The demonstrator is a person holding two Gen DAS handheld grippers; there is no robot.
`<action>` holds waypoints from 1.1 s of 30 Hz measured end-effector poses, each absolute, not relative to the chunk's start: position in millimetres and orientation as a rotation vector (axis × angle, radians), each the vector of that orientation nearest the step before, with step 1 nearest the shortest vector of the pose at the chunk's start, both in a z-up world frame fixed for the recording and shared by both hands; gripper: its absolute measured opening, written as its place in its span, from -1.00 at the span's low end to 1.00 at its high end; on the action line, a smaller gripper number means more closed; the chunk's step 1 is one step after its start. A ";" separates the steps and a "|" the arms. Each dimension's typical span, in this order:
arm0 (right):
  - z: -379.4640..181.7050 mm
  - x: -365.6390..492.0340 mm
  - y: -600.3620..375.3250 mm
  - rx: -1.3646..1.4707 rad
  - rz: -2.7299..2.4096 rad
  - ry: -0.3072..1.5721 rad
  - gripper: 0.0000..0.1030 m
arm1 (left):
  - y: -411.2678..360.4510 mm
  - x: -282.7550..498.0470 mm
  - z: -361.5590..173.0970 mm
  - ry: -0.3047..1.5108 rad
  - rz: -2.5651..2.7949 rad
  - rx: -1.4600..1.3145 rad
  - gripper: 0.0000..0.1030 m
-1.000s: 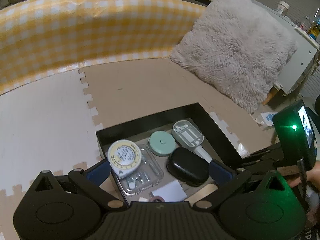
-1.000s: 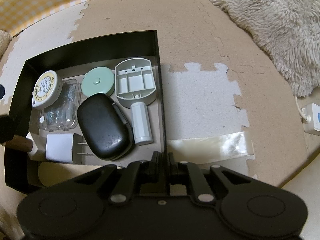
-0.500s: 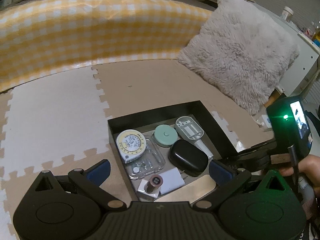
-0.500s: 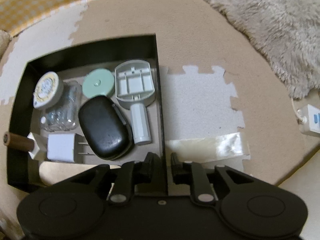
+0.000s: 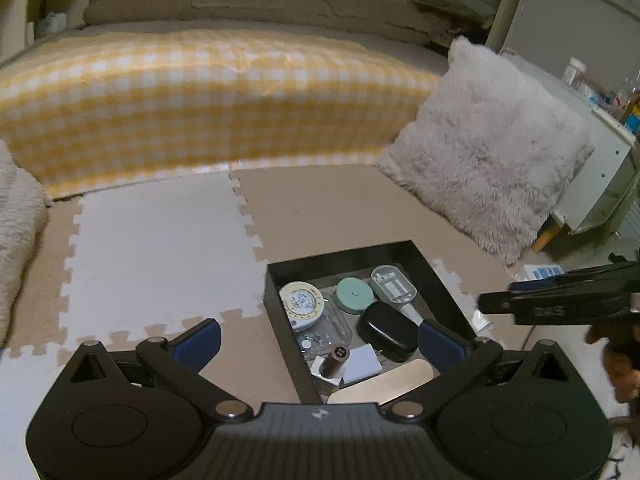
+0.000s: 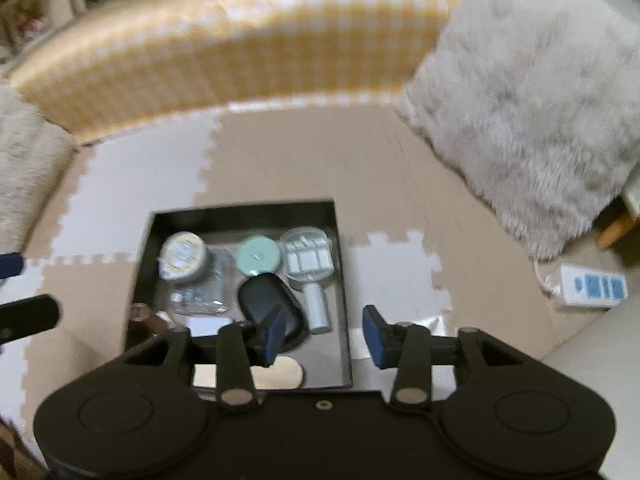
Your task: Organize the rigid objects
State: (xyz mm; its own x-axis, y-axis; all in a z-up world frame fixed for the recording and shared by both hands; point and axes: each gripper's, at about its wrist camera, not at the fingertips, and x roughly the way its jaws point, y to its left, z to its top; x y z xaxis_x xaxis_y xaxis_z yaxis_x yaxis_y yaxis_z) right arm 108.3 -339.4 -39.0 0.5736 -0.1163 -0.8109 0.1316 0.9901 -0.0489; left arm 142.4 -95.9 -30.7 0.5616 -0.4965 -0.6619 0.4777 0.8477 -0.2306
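A black box [image 5: 436,276] [image 6: 344,280] sits on the foam floor mat. It holds a round tape measure [image 5: 301,305], a mint round case [image 5: 353,295], a grey fan part [image 5: 394,283], a black oval case [image 5: 386,330], a clear plastic case [image 5: 324,334], a white plug [image 5: 362,364], a brown tube [image 5: 335,360] and a tan flat piece [image 5: 384,386]. My left gripper [image 5: 320,340] is open and empty, above the box's near side. My right gripper [image 6: 322,338] is open and empty, its fingers either side of the box's right wall, raised above it.
A yellow checked bed edge [image 5: 200,112] runs along the back. A fluffy grey cushion [image 5: 488,152] leans at the right. A white power strip [image 6: 592,286] lies on the floor at the right. A white cabinet [image 5: 600,160] stands behind the cushion.
My right gripper has let go of the box's right wall, opened and pulled back and up. My left gripper has also drawn back and up from the box.
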 end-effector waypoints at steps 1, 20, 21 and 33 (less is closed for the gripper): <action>-32.3 100.7 -336.1 0.016 -0.136 0.932 -0.07 | -92.9 137.8 -27.7 0.775 -0.564 -0.023 1.00; 2.1 -18.2 -292.7 0.029 -0.128 0.660 0.53 | -49.3 52.9 -8.7 0.644 -0.437 0.012 1.00; 1.4 -22.7 -290.1 0.025 -0.127 0.654 0.57 | -47.5 49.6 -8.8 0.631 -0.424 0.012 1.00; -3.2 -52.9 -270.2 -0.048 -0.177 0.544 0.91 | -39.6 19.7 -17.8 0.567 -0.382 0.030 1.00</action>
State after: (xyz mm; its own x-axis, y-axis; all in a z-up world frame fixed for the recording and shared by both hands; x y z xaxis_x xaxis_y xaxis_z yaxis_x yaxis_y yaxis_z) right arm -52.9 -270.2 -3.2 0.8407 -0.1802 -0.5106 0.1548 0.9836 -0.0922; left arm 19.7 -39.6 -17.8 0.7756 -0.3446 -0.5290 0.3607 0.9295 -0.0766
